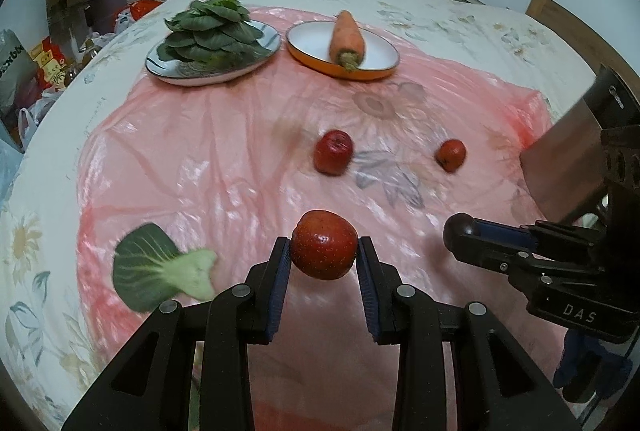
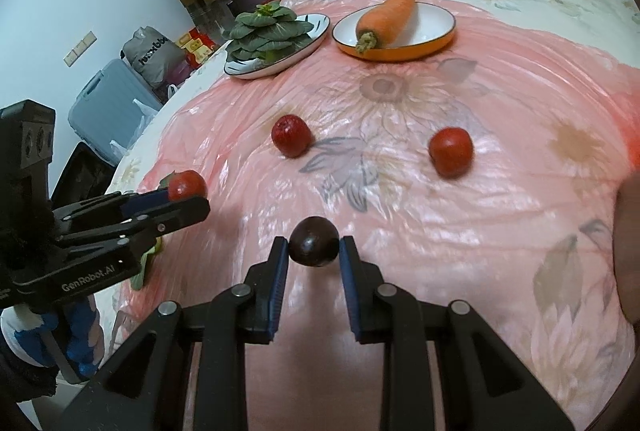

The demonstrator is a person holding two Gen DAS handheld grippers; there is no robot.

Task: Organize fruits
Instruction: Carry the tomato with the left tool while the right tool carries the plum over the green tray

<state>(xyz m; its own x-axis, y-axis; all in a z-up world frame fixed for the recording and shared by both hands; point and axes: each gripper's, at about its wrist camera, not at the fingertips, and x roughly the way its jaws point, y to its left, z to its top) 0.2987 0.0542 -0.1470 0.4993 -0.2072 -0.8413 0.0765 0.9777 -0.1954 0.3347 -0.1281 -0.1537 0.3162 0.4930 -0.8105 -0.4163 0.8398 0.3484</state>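
We carry a fruit in each gripper: the left gripper [image 1: 324, 251] is clamped on a red fruit [image 1: 324, 250], and the right gripper [image 2: 314, 243] is clamped on a dark fruit [image 2: 314, 241], both lifted clear of the pink sheet [image 2: 400, 191]. Two more red fruits [image 2: 291, 135] [image 2: 451, 151] lie in the middle of the sheet, while the far plates hold greens [image 1: 212, 31] and a carrot [image 1: 347, 38], so we judge each kind gets its own place.

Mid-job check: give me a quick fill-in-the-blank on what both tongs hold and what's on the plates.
1. The left tongs grip a ____ fruit.
2. The right tongs grip a ____ fruit.
3. The orange-rimmed plate holds a ____.
4. ____ red fruits lie loose on the pink sheet.

Missing words: red; dark; carrot; Two
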